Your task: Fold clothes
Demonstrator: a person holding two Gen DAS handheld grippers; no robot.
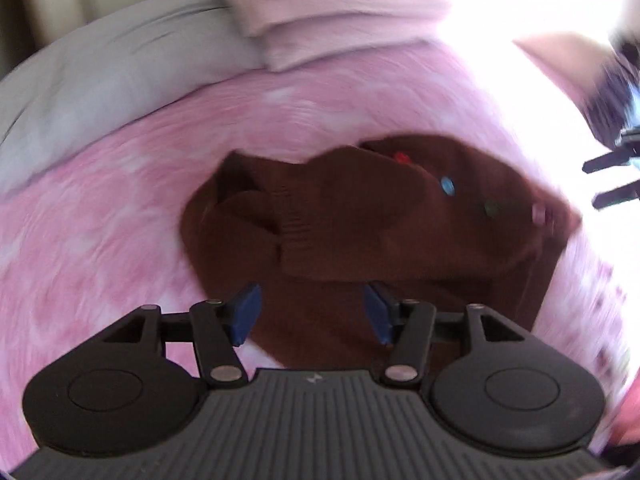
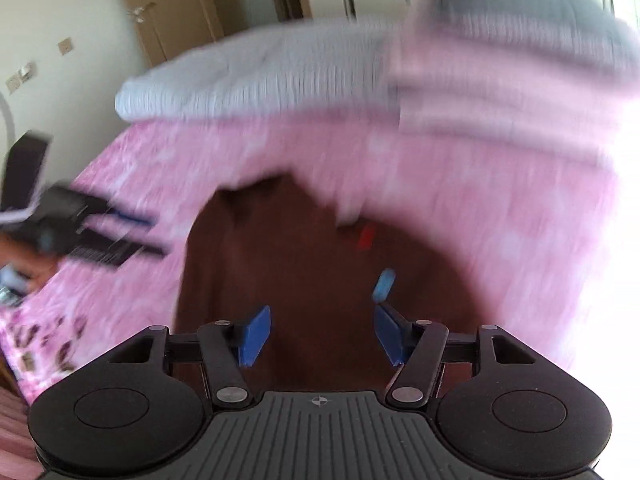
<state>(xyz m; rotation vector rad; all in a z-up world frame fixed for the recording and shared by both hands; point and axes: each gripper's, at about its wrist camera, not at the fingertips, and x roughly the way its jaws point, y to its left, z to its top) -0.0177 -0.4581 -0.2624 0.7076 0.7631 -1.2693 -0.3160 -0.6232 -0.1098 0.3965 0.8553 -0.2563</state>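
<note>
A dark brown knitted garment (image 1: pixel 360 224) with coloured buttons lies crumpled on a pink bedspread (image 1: pixel 100 220). My left gripper (image 1: pixel 312 312) hovers open over its near edge, nothing between the blue pads. In the right wrist view the same brown garment (image 2: pixel 304 280) lies under my right gripper (image 2: pixel 322 334), which is open too and holds nothing. The right gripper (image 1: pixel 612 180) also shows at the far right edge of the left wrist view, and the left gripper (image 2: pixel 132 236) shows at the left of the right wrist view. Both views are blurred.
A grey pillow (image 1: pixel 104 76) and folded pink bedding (image 1: pixel 332 16) lie at the head of the bed. A wooden door (image 2: pixel 176 4) and a pale wall (image 2: pixel 52 40) stand beyond the bed. The bedspread (image 2: pixel 460 184) surrounds the garment on all sides.
</note>
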